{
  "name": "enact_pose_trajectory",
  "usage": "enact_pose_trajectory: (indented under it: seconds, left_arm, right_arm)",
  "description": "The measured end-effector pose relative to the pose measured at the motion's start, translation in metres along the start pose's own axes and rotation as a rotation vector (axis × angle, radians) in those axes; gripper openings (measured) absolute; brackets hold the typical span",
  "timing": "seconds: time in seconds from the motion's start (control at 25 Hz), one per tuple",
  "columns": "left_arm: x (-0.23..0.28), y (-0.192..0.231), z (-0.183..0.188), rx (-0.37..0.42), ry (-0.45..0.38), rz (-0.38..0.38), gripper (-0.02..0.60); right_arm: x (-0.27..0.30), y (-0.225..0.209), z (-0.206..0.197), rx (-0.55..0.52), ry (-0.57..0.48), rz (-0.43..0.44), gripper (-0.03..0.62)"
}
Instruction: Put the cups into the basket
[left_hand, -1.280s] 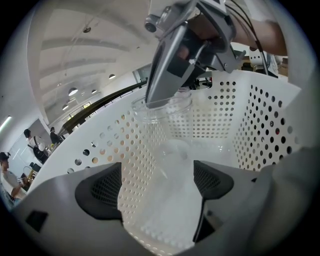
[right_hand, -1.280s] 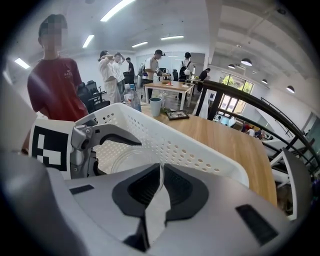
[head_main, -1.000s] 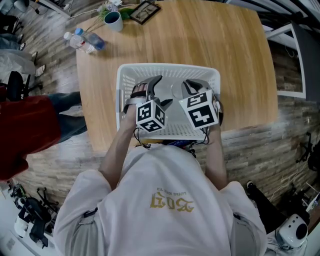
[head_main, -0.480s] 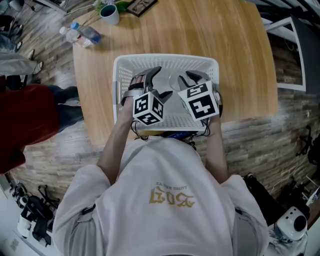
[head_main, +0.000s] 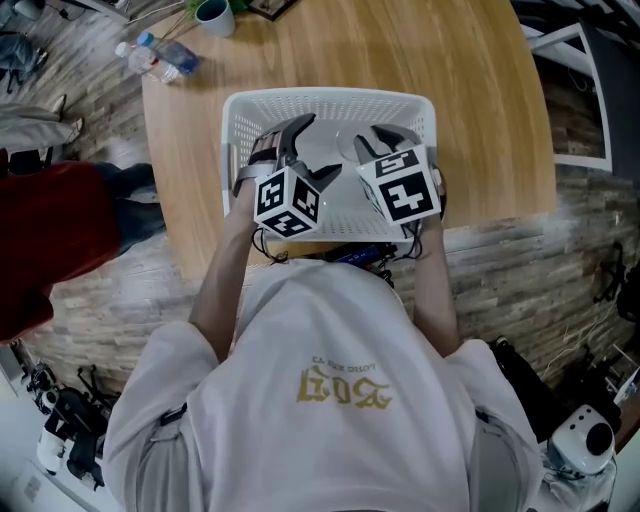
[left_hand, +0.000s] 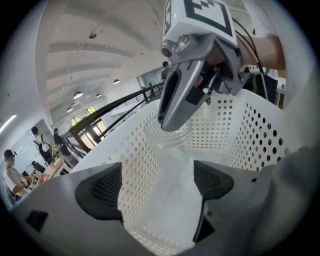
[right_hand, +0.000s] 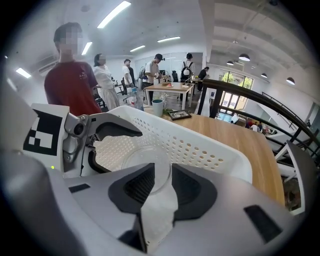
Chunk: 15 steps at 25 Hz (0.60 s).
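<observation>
Both tools reach into the white basket (head_main: 330, 96) on the desk (head_main: 455, 60), side by side and angled toward each other. The left tool (left_hand: 157, 182) has its jaws wide apart with nothing gripped. The right tool (right_hand: 162, 186) has its jaws narrow, pinching the wall of the clear cup (left_hand: 168, 138) at the rim. The cup is transparent, mouth up, inside the basket and just ahead of the left tool.
</observation>
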<state>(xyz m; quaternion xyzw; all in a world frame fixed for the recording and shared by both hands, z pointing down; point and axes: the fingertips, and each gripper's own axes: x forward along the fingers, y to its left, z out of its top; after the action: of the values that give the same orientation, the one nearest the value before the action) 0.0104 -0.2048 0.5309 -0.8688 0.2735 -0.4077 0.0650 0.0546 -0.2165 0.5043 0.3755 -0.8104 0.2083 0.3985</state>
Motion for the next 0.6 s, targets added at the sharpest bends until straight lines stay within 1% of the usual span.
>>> enact_pose_trajectory:
  seconds: [0.12,0.28,0.52,0.6]
  left_arm:
    - [-0.001,-0.003,-0.003,-0.013,0.008,-0.017,0.436]
    - [-0.001,-0.004,-0.004,-0.003,0.018,-0.019,0.436]
    - [-0.006,0.004,0.004,-0.059,-0.028,0.0,0.436]
    - [-0.009,0.005,0.006,-0.088,-0.041,-0.005,0.436]
  right_arm:
    - [-0.003,0.001,-0.001,-0.003,-0.002,-0.012,0.098]
    - [-0.004,0.002,-0.003,-0.005,-0.01,-0.016,0.097]
    - [-0.011,-0.004,0.001,0.034,-0.071,-0.017,0.098]
    - [-0.014,-0.004,0.003,0.047,-0.088,-0.01,0.097]
